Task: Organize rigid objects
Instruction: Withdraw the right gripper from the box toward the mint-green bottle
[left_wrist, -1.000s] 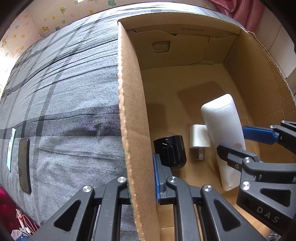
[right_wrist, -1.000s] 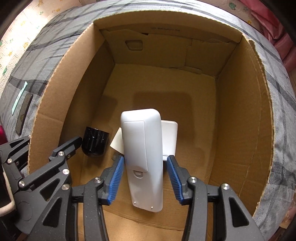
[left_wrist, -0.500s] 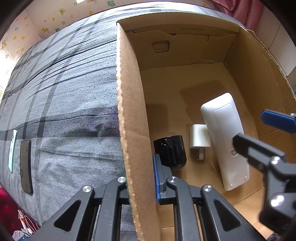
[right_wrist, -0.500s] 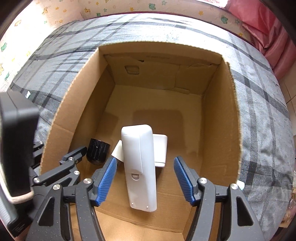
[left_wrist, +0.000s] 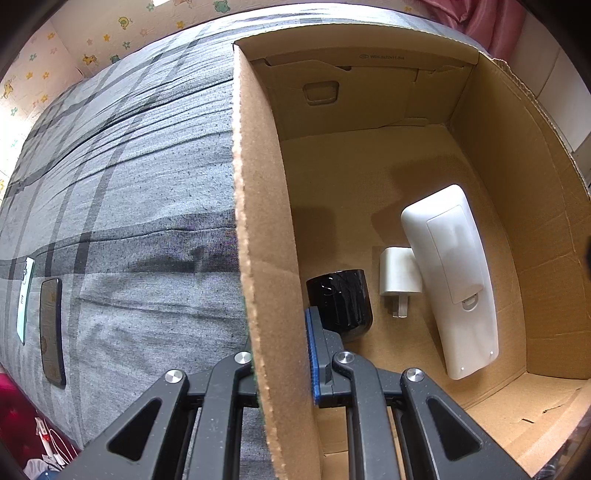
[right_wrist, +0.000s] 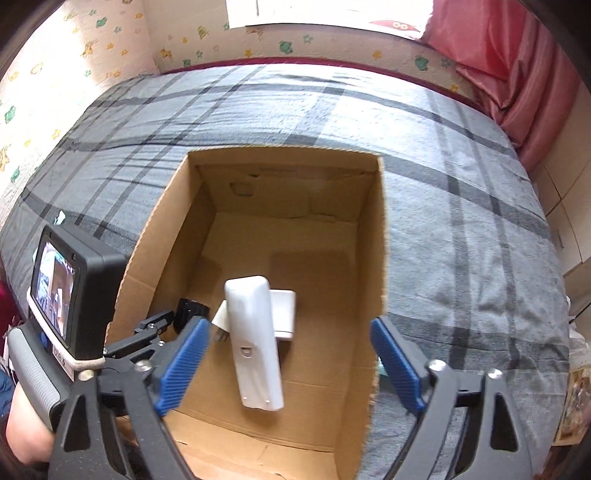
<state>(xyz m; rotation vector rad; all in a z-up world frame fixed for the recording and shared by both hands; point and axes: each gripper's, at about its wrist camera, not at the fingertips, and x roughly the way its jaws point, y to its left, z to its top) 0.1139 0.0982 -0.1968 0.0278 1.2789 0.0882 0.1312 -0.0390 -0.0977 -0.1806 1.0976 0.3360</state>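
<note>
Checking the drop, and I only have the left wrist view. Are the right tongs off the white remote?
Observer: Yes. The right tongs have just been opening and stand wide with nothing between them. The remote lies on the floor of the box.
Operator: Anything hidden behind it?
Observer: A flat white block sticks out from under it, on the side away from the charger.

1. The left gripper (left_wrist: 280, 354) points steeply down, its jaws clamped on the side wall of the cardboard box (left_wrist: 258, 221), one finger outside it and one inside.
2. The right gripper (right_wrist: 291, 365) also tilts down, above the box opening. Its jaws have just been opening and stand wide, nothing between the blue pads (right_wrist: 183, 365).
</note>
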